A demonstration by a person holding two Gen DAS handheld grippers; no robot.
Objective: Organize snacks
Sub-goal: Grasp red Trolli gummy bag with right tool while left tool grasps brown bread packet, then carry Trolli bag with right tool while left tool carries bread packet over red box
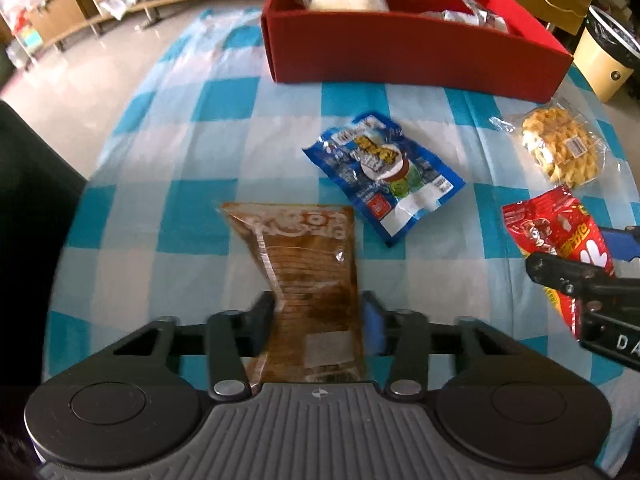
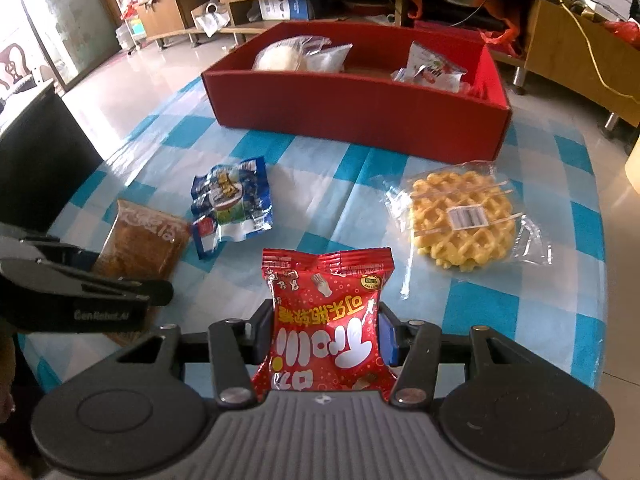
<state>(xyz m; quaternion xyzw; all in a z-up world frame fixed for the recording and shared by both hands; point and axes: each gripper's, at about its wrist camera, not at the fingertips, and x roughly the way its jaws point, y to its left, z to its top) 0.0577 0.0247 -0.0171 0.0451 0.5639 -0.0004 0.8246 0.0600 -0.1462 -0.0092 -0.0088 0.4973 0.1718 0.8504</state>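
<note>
Now left tool (image 1: 318, 320) pinching brown translucent packet (image 1: 308, 280), right tool (image 2: 326, 330) pinching glossy red packet (image 2: 326, 320).

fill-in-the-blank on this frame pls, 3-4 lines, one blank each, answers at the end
1. The left tongs are shut on the ____ snack packet.
2. The right tongs grip a ____ snack packet.
3. The waffle lies on the checkered cloth, outside the red ____.
4. The packet lying free between the brown packet and the waffle is ____.

Answers: brown; red; box; blue
</note>
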